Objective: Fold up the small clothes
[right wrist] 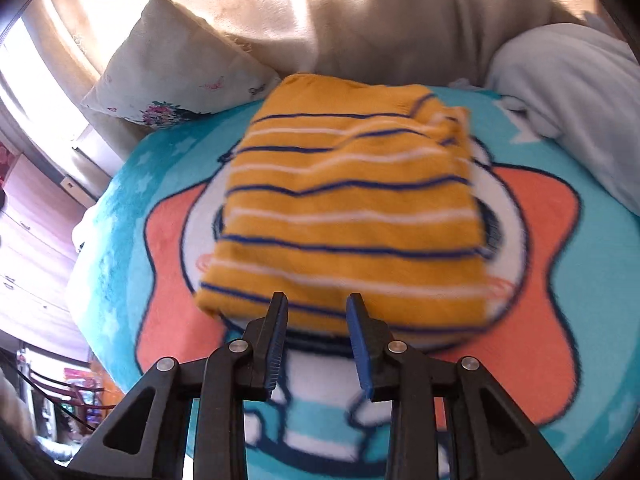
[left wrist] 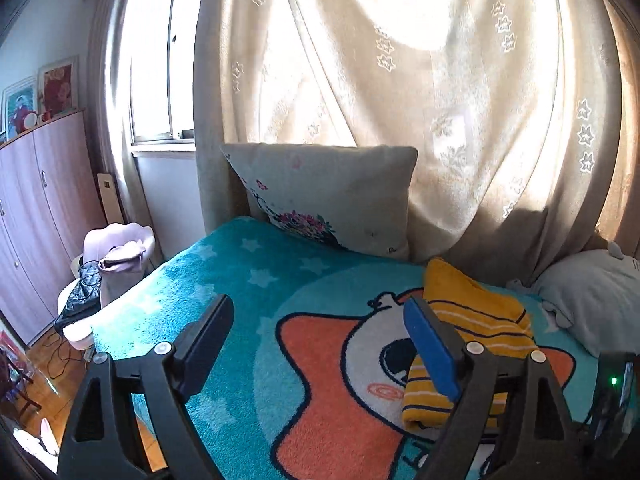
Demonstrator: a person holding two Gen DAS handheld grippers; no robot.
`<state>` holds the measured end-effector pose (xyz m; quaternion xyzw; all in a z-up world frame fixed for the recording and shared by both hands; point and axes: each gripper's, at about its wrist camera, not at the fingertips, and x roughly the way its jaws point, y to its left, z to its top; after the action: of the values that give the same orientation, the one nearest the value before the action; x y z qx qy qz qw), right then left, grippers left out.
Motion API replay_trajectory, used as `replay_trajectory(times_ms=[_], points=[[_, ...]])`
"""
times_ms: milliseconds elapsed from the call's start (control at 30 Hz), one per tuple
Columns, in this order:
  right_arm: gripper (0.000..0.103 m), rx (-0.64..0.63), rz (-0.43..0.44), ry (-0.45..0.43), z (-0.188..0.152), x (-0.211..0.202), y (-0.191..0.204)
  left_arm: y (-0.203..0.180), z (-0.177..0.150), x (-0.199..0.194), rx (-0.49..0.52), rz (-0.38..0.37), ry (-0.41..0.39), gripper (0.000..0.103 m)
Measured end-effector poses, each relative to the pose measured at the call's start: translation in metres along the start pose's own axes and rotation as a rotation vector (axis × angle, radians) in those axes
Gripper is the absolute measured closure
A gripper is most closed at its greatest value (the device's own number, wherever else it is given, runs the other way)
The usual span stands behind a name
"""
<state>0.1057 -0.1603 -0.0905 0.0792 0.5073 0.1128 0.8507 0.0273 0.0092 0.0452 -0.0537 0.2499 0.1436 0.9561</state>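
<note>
A small yellow garment with blue and white stripes lies folded into a rectangle on the teal cartoon blanket. My right gripper hovers just over its near edge, jaws open with nothing between the blue pads. In the left wrist view the same garment lies to the right, partly behind the right finger. My left gripper stands wide open over the blanket, left of the garment and clear of it.
A floral cushion leans against the cream curtain at the bed's far end. A pale grey pillow lies at the right. Left of the bed are a chair piled with bags and a wardrobe.
</note>
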Motion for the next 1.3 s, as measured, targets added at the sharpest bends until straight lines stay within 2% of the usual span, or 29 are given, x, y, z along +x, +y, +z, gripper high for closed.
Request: replay_trajectory(times_ms=[67, 133, 200, 267, 367, 500, 667, 833, 1300], points=[[0.064, -0.005, -0.051, -0.033, -0.015, -0.017, -0.009, -0.001, 0.001, -0.013, -0.022, -0.001, -0.013, 0.012], [0.059, -0.015, -0.094, -0.068, -0.028, -0.033, -0.015, -0.002, 0.001, -0.020, -0.039, -0.035, -0.010, 0.011], [0.050, -0.030, -0.135, -0.097, -0.037, -0.044, -0.018, -0.003, -0.002, -0.018, -0.061, -0.103, 0.049, 0.011], [0.045, -0.048, -0.191, -0.118, -0.049, -0.055, -0.022, -0.006, -0.011, -0.014, -0.069, -0.135, 0.112, 0.011], [0.035, -0.056, -0.233, -0.125, -0.064, -0.062, -0.024, -0.017, -0.028, -0.015, -0.008, -0.104, 0.148, 0.011], [0.034, -0.050, -0.237, -0.093, -0.075, -0.059, -0.025, -0.031, -0.048, -0.020, 0.065, -0.104, 0.200, 0.011], [0.034, -0.053, -0.245, -0.093, -0.082, -0.061, -0.026, -0.045, -0.067, -0.020, 0.132, -0.123, 0.283, 0.011], [0.034, -0.051, -0.247, -0.087, -0.082, -0.059, -0.025, -0.054, -0.078, -0.020, 0.178, -0.123, 0.312, 0.011], [0.033, -0.047, -0.278, -0.058, -0.079, -0.047, -0.031, -0.051, -0.095, 0.005, 0.157, -0.120, 0.434, 0.011]])
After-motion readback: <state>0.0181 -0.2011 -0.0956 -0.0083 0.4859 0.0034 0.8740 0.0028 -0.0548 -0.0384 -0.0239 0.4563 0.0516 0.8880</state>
